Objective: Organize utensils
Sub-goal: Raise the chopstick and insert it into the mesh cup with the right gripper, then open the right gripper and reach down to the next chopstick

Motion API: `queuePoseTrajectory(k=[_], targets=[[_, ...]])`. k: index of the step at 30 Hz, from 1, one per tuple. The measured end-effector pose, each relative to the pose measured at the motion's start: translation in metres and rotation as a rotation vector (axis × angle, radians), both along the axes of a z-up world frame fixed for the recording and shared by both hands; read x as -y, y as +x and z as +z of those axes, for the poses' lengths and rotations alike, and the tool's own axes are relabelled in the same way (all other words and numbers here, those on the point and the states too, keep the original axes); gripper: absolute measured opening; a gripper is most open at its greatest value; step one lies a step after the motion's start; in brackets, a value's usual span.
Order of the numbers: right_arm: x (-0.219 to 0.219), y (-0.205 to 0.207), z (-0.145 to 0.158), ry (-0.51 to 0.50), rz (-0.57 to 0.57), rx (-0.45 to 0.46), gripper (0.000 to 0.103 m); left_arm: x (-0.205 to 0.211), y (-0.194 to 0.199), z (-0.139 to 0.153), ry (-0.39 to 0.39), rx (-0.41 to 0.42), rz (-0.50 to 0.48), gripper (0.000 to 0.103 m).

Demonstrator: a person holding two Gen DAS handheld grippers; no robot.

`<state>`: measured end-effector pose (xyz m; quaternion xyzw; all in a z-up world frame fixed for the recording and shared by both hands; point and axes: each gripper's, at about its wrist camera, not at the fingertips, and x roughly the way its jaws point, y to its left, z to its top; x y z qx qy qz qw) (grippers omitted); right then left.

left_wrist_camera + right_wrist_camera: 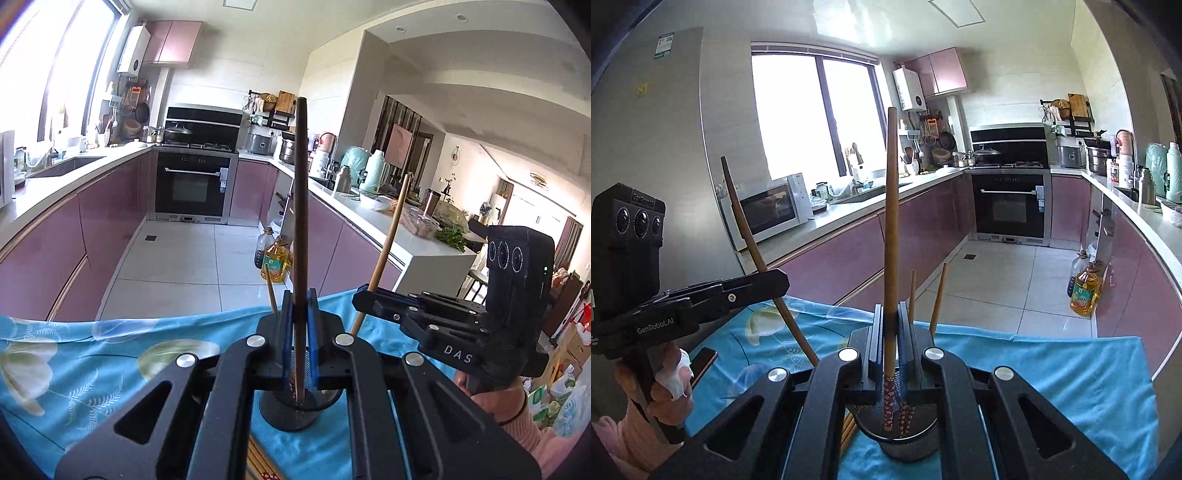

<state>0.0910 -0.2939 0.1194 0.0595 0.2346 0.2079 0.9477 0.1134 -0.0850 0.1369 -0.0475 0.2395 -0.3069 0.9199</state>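
**Over the holder: two chopsticks gripped, both to be seated**

Above the mesh holder (908, 439) on the blue cloth (1052, 373) I have both grippers clamped, one chopstick each. My left gripper (300, 317) is closed on a dark chopstick (301, 206); my right gripper (891, 328) is closed on a light one (891, 221) with a red patterned end. Both sticks stand nearly upright, and their lower ends reach down into the holder mouth. Two more chopsticks (938, 295) already stand in it, leaning toward the far rim. A further bundle lies on the cloth just beside the holder, partly hidden by my grippers.

Judgement: the step in hand is seating these two sticks in the holder.

- Keep each stick upright, so that its tip stays inside the rim.
- The grippers sit close together; I would release one at a time to avoid a knock.
- Open only once the tip rests on the bottom; a high drop could tip the light holder.
- Draw clear upward, away from the standing sticks.
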Motion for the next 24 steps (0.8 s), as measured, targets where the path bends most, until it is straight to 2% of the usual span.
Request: queuePoseTrajectory(k=[5, 13, 17, 24], targets=[[-0.005, 0.014, -0.021, -0.013, 0.01, -0.08, 0.006, 0.021, 0.018, -0.017, 0.063, -0.049, -0.005, 0.008], [-0.017, 0.028, -0.054, -0.063, 0.049, -0.235, 0.006, 0.042, 0.033, -0.069, 0.195, -0.173, -0.054, 0.008], [-0.02, 0.035, -0.064, -0.056, 0.047, -0.279, 0.006, 0.047, 0.047, -0.084, 0.209, -0.202, -0.059, 0.008], [-0.017, 0.035, -0.063, -0.04, 0.028, -0.284, 0.008, 0.05, 0.058, -0.095, 0.213, -0.223, -0.046, 0.009]])
